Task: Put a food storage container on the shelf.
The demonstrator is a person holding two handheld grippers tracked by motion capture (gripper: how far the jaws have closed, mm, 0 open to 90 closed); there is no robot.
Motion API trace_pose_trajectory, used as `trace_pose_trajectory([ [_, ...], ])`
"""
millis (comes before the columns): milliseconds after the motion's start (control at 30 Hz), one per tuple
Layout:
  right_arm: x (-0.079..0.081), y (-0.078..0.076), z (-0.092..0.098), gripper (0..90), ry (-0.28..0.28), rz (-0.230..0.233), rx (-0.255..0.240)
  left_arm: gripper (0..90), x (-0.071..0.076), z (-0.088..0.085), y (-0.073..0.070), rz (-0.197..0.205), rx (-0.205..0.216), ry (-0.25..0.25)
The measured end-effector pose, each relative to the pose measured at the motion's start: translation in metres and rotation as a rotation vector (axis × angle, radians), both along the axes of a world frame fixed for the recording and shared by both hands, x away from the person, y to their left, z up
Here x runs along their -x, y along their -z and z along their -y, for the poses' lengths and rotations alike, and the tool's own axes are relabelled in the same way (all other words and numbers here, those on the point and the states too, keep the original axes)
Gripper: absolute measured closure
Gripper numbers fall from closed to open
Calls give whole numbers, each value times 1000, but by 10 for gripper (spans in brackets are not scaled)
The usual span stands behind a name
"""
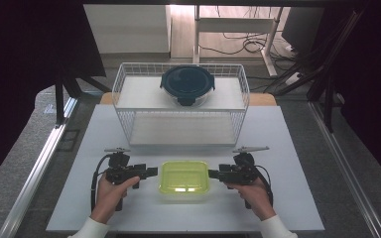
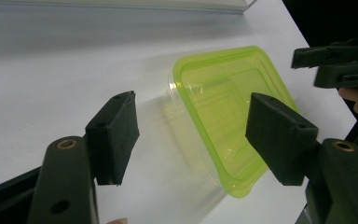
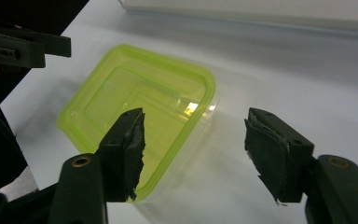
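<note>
You hold one gripper in each hand, and the green box (image 1: 184, 179) sits between them on the white table (image 1: 287, 163), near the edge closest to you. Your left gripper (image 1: 151, 171) is at the box's 9 o'clock side and your right gripper (image 1: 212, 174) is at its 3 o'clock side. Both point in at the box.

From the high view you can see things the gripper views miss. At 12 o'clock from the box stands a white wire rack (image 1: 129, 99) with a shelf, and a dark round bowl with a lid (image 1: 187, 84) rests on that shelf. You can also see both of your hands and white sleeves there.

The left gripper view (image 2: 193, 135) shows its two black jaws standing apart, with nothing pinched. One end of the box lies between and past them, not touched. The right gripper view (image 3: 196, 144) shows the same thing from the other end: jaws apart, the box's corner by one pad, no squeeze. The pads (image 3: 270, 149) look torn at their edges in this close view.

No words or labels can be read on anything.

The box has a clear body and a yellow-green lid on top, facing up. Its long side runs from 9 o'clock to 3 o'clock, from one gripper to the other.
</note>
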State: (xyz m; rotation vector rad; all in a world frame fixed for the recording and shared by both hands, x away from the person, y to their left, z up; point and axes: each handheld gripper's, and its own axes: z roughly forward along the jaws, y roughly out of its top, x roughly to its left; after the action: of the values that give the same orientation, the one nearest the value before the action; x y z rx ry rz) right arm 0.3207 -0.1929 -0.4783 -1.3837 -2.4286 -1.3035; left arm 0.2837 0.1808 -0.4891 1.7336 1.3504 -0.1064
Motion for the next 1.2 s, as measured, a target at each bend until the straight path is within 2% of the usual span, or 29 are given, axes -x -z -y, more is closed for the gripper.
trace_pose_trajectory([
  [67,-1,3,-2,399,-5,-11,-3,338,-1,0,1,-3,3,1],
  [300,-4,16,-7,466,-2,-78,-34,356,-6,4,18,-62,44,24],
  [500,-5,22,-7,501,8,-103,-45,370,-8,9,23,-77,45,30],
  [733,-7,27,-8,533,9,-134,-82,417,-10,13,29,-110,85,52],
  [767,-7,28,-9,546,5,-142,-88,431,-11,14,31,-119,102,57],
  [867,-7,29,-9,573,8,-149,-96,475,-11,16,32,-123,111,64],
  [967,-7,32,-12,632,6,-169,-113,566,-11,20,34,-140,135,95],
  [1033,-6,33,-13,671,10,-176,-103,620,-11,22,35,-144,126,86],
  [1100,-6,35,-11,698,27,-198,-130,711,-10,20,35,-144,128,72],
  [1200,-6,34,-10,712,28,-203,-137,732,-9,20,34,-138,135,78],
])
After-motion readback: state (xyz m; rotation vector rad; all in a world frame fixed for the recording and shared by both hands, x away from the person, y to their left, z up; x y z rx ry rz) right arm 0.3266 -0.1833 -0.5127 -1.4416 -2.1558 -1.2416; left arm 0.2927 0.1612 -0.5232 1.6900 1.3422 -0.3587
